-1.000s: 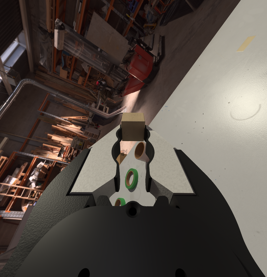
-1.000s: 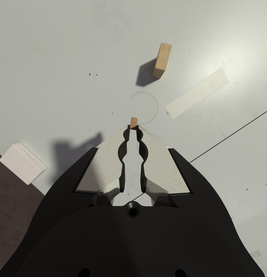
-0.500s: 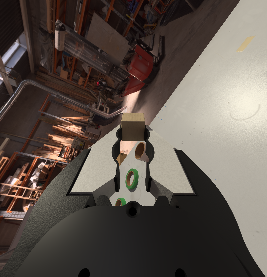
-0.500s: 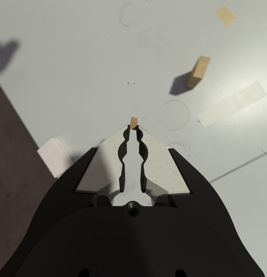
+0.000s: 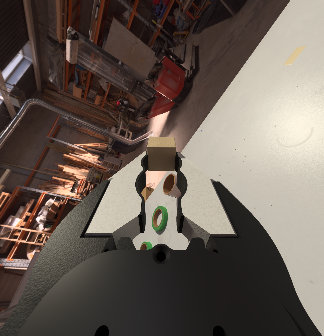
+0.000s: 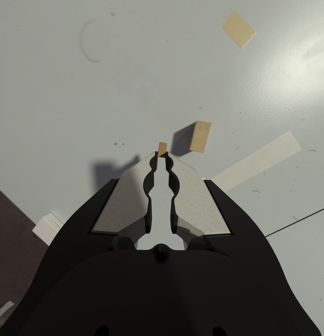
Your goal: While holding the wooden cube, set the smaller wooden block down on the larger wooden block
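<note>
In the left wrist view my left gripper [image 5: 161, 160] is shut on a pale wooden cube [image 5: 161, 156] and holds it in the air beside the white table's edge. In the right wrist view my right gripper [image 6: 162, 155] is shut on a small orange-brown wooden block [image 6: 162, 149] and holds it above the table. The larger pale wooden block [image 6: 200, 136] stands upright on the table, just right of and beyond the small block, and casts a dark shadow to its left.
A white box [image 6: 46, 228] sits at the table's left edge. A strip of white tape [image 6: 255, 161] and a beige tape patch [image 6: 238, 29] lie flat on the table [image 6: 121, 91]. Two green tape rolls [image 5: 159, 218] and a brown-cored roll [image 5: 171, 185] show between the left fingers.
My right gripper has moved toward the larger block with the small block in it; the larger block now looks bigger and sits close to the fingertips. The left gripper has stayed still.
</note>
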Motion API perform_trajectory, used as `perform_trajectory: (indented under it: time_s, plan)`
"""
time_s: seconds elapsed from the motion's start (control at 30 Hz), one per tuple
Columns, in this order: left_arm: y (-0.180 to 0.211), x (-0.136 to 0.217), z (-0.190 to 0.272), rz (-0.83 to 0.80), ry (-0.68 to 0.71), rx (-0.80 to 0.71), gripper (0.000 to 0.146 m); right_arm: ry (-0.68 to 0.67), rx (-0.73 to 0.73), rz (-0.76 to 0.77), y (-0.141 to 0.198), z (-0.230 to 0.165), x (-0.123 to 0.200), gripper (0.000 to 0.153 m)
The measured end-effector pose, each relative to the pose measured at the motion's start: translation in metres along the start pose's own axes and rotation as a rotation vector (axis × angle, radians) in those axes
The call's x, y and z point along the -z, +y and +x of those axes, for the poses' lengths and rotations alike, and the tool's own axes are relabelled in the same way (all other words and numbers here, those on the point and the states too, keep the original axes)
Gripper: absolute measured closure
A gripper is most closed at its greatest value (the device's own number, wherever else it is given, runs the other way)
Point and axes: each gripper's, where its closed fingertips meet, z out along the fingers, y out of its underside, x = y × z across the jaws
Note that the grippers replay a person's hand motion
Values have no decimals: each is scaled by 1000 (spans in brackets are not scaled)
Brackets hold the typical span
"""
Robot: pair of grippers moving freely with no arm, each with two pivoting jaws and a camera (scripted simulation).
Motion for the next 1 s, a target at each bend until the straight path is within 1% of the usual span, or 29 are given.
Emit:
perform_trajectory:
  time_s: [0.1, 0.2, 0.3, 0.43, 0.47, 0.53, 0.6, 0.7, 0.77, 0.8, 0.87, 0.97, 1.0]
  plan:
    - [0, -1, 1, 0, 2, -2, 118, 6, -77, -65, -2, 21, -23, 145]
    - [0, -1, 1, 2, 5, -1, 118, -3, -135, -90, -2, 36, -37, 145]
    - [0, -2, 2, -3, 7, -5, 118, 9, -162, -103, 3, 47, -44, 145]
    - [-1, -3, 3, 0, 9, -7, 118, -51, -200, -53, 5, 50, -45, 144]
    - [-2, -3, 4, 0, 10, -8, 118, -67, -203, -32, 4, 50, -42, 142]
    - [-2, -3, 4, -2, 11, -11, 118, -87, -190, 41, -1, 50, -31, 131]
    - [-2, -3, 5, -3, 12, -12, 118, -70, -153, 145, -5, 52, -14, 126]
    - [-2, -4, 6, -4, 14, -15, 118, 44, -28, 341, -10, 57, 21, 108]
    - [-3, -4, 7, -3, 16, -16, 118, 52, 91, 468, -7, 47, 42, 106]
    - [-3, -4, 7, -3, 16, -17, 118, 35, 130, 513, -4, 41, 49, 106]
    - [-3, -5, 8, -5, 17, -20, 118, -8, 120, 549, 5, 34, 51, 105]
    - [-4, -6, 10, -8, 20, -27, 118, -221, 82, 471, 21, 13, 37, 103]
    - [-4, -6, 10, -9, 21, -28, 118, -259, 90, 454, 24, 8, 32, 103]
